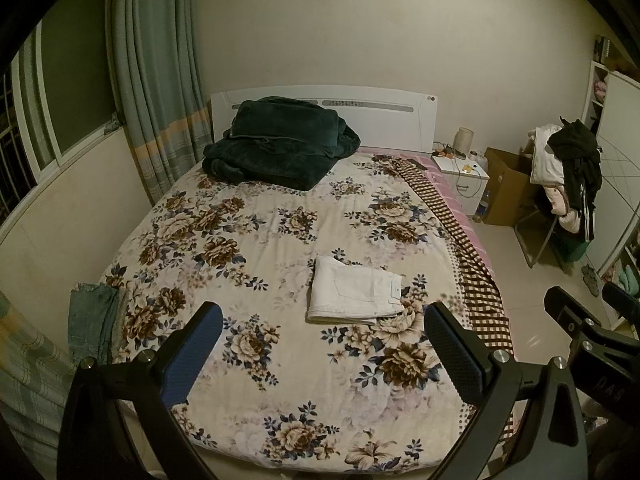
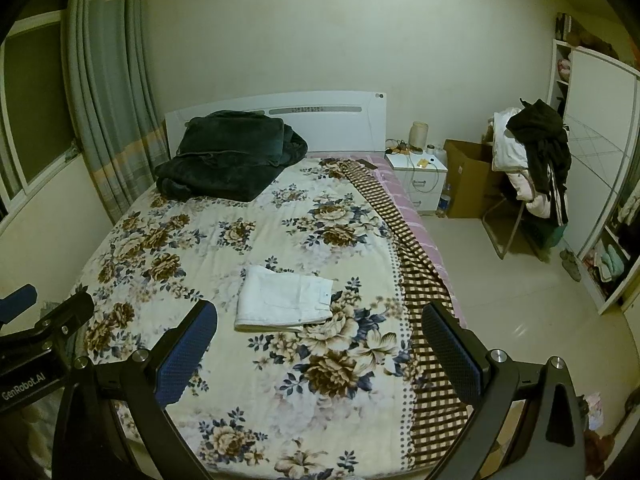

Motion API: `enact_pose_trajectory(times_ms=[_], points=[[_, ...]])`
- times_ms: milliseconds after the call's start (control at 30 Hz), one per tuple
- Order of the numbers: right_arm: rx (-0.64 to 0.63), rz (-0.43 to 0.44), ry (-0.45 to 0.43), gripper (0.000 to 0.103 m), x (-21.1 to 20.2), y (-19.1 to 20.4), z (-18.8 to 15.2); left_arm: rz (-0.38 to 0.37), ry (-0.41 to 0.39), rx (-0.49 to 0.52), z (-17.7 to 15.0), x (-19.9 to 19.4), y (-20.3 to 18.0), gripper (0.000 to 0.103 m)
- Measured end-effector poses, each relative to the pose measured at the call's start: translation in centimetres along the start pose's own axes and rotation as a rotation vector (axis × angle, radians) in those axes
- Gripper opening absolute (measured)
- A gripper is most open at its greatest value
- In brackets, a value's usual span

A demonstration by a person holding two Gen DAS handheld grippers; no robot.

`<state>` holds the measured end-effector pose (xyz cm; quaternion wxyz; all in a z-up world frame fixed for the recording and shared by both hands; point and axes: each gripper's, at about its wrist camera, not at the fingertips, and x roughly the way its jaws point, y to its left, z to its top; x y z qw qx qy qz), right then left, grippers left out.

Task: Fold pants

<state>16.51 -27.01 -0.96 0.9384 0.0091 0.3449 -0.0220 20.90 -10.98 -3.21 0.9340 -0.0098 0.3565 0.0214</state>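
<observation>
White pants (image 1: 354, 294) lie folded into a flat rectangle on the floral bedspread (image 1: 256, 240), right of the bed's middle; they also show in the right wrist view (image 2: 284, 300). My left gripper (image 1: 324, 344) is open and empty, held above the foot of the bed, short of the pants. My right gripper (image 2: 320, 344) is open and empty too, at the same height, to the right of the left one. The right gripper's body shows at the left view's right edge (image 1: 588, 332).
A dark green blanket (image 1: 276, 144) is heaped by the white headboard. Jeans (image 1: 94, 320) hang at the bed's left foot corner. A checked cloth (image 1: 472, 256) runs along the right edge. A nightstand (image 1: 460, 176), cardboard box (image 1: 508, 188) and clothes-laden chair (image 1: 564, 176) stand right.
</observation>
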Motion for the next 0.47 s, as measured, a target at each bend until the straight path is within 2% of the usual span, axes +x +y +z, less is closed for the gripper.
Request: enact_pose_trajectory(times_ms=[467], points=[[0.003,0.002,0.004,0.103,-0.24,0.26,-0.59,-0.002,0.0,-0.003,-0.08,-0.01,0.33,0.103]])
